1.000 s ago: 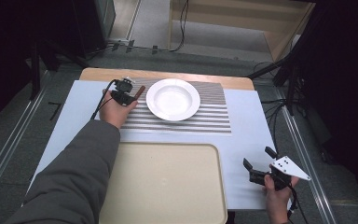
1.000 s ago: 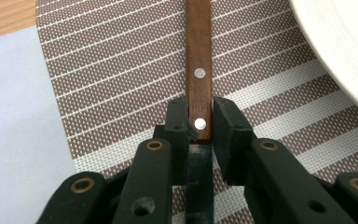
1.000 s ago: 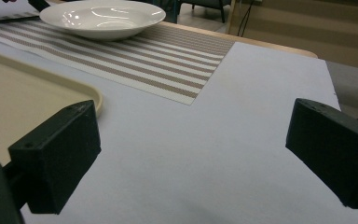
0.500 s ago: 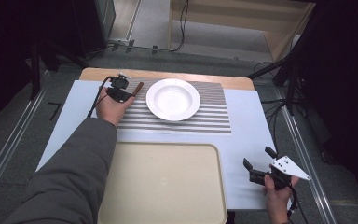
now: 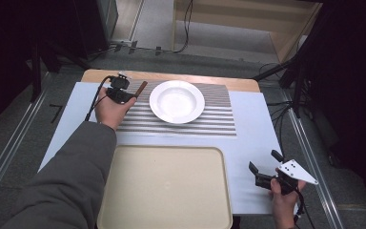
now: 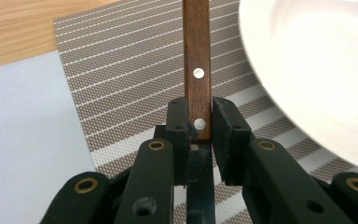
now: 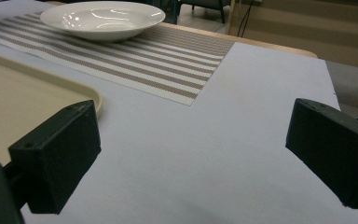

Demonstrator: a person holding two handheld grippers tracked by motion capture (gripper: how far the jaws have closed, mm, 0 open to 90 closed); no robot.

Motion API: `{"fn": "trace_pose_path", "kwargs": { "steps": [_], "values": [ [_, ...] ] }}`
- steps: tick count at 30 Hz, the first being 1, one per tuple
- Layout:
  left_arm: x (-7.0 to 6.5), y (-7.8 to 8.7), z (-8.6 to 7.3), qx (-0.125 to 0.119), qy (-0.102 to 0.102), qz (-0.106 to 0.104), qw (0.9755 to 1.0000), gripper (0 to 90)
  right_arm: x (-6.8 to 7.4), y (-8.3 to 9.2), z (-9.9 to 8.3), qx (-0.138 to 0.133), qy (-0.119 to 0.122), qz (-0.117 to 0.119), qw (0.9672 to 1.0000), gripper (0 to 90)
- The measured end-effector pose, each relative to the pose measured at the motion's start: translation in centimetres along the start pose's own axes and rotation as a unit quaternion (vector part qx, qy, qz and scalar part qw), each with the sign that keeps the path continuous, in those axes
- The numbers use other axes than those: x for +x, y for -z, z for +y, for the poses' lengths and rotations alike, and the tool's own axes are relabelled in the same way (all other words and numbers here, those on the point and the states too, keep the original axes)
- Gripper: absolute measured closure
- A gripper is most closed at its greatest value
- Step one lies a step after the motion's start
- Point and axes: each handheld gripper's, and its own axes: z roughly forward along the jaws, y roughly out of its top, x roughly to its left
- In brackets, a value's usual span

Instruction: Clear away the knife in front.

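Left gripper pinching wooden handle over striped placemat, beside white plate. Right gripper spread wide, nothing between jaws.

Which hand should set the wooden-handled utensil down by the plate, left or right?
Left. The left gripper already clamps the wooden handle right beside the white plate on the striped mat. The right gripper sits open near the table's front corner, farther off.
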Motion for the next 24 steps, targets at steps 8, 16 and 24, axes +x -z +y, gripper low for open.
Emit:
{"fn": "trace_pose_path", "kwargs": {
  "steps": [8,16,24],
  "values": [
    [-0.6,1.2,-1.2,-0.003,-0.003,-0.012,0.9999,76.6,0.0,0.0,0.0,0.0,0.001,0.0,1.0,1.7],
    [-1.1,2.8,-2.5,-0.016,-0.003,-0.02,0.9997,76.6,0.0,0.0,0.0,0.0,0.001,0.0,1.0,1.7],
    [-1.8,4.6,-4.1,-0.028,-0.007,-0.034,0.999,76.6,0.1,0.0,0.0,0.002,0.002,-0.001,1.0,1.7]
  ]
}}
